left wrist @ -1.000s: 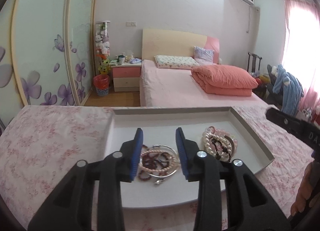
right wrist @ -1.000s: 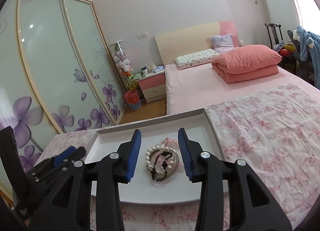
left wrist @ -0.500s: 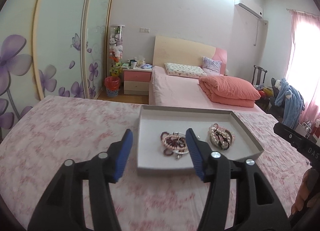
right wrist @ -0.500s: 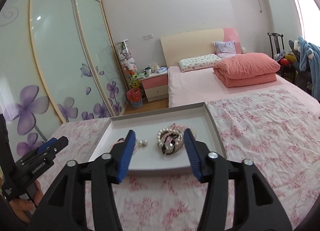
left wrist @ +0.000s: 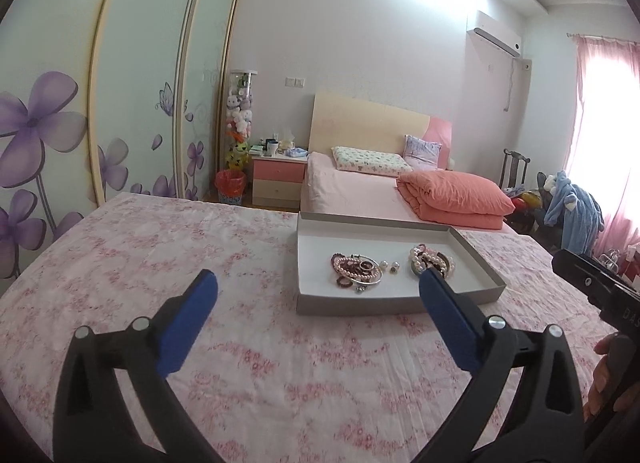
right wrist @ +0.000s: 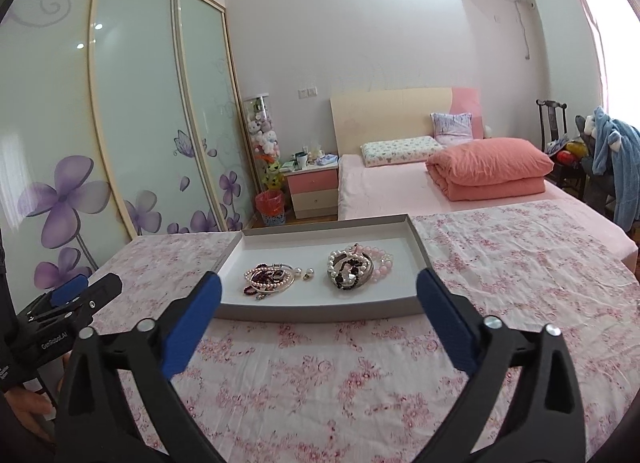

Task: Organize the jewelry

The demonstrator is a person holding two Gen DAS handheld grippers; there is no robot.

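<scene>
**Both grippers spread wide, tray ahead**

We hold our left gripper (left wrist: 318, 293) with jaws wide apart and empty above the flowered bed cover (left wrist: 160, 263); the tray (left wrist: 400, 305) lies ahead and to its right. In it sit a left bracelet heap (right wrist: 267, 278) and a right heap (right wrist: 354, 269). Our right gripper (right wrist: 318, 295), equally spread, faces the tray squarely and seems better placed.

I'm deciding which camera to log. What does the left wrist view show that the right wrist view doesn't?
Only the left wrist view shows the right gripper's black body at its right edge. Only the right wrist view shows the left gripper from outside, at its left edge. Both show the grey tray on the floral cloth, two jewelry piles and loose pearl earrings, with open jaws.
</scene>
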